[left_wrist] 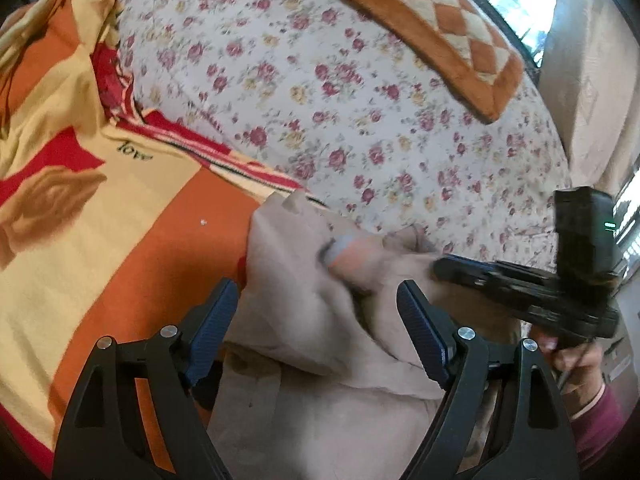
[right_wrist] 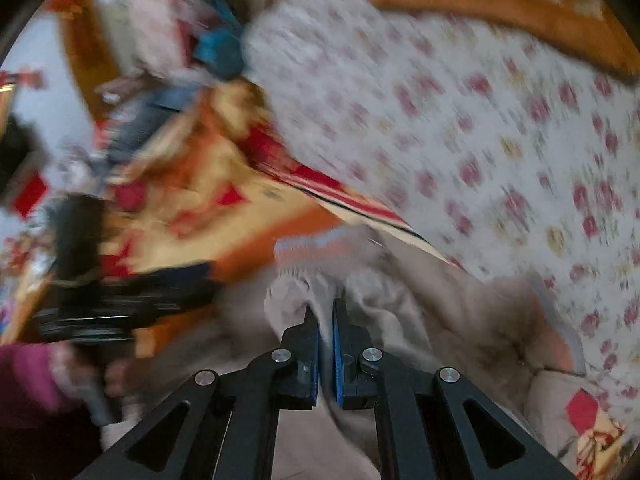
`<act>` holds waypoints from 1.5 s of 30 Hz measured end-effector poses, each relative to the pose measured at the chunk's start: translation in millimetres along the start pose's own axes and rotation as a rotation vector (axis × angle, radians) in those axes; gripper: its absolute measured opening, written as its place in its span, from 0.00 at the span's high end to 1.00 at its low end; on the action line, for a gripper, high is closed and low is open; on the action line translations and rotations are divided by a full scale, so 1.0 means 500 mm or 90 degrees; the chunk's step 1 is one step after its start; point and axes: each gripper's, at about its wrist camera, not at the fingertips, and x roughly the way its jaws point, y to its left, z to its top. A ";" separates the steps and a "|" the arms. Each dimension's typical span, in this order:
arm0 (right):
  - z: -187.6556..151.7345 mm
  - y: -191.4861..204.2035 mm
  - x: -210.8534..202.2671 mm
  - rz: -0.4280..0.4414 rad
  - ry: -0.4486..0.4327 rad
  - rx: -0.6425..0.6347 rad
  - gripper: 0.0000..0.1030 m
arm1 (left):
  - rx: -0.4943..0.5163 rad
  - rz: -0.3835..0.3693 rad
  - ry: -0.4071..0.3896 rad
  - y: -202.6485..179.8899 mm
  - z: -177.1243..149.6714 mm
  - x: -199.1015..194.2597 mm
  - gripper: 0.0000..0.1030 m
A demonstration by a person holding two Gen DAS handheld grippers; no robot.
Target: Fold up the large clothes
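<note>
My left hand-held gripper (left_wrist: 316, 320) hangs released over the beige garment (left_wrist: 304, 344), its blue-padded fingers (left_wrist: 214, 332) spread wide apart with rumpled cloth lying between and beneath them, neither pad pinching anything; the garment sits bunched on the bed, partly on the orange, cream and red blanket (left_wrist: 100, 248) and partly against the floral sheet (left_wrist: 320, 92); a pale blue and orange striped band (left_wrist: 352, 254) shows on the cloth just ahead of my left fingers, though it is blurred; from the left wrist view my right hand-held gripper (left_wrist: 440, 268) reaches in from the right side, low over the same beige folds, with my right hand (left_wrist: 568, 356) on its grip and a dark red sleeve at the wrist. In the right wrist view, which is heavily smeared, my right hand-held gripper (right_wrist: 326, 308) is clenched on a fold of the beige garment (right_wrist: 420, 320), the cloth rising between the two nearly touching pads; the left hand-held gripper appears there only as a dark blurred shape at the left edge; an orange and cream checked cushion (left_wrist: 436, 28) lies on the floral sheet at the far side of the bed, well apart from the garment.
</note>
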 end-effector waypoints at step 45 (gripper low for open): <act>-0.329 -0.310 -0.184 -0.092 -0.090 0.430 0.58 | 0.032 0.091 0.149 -0.115 -0.007 0.189 0.20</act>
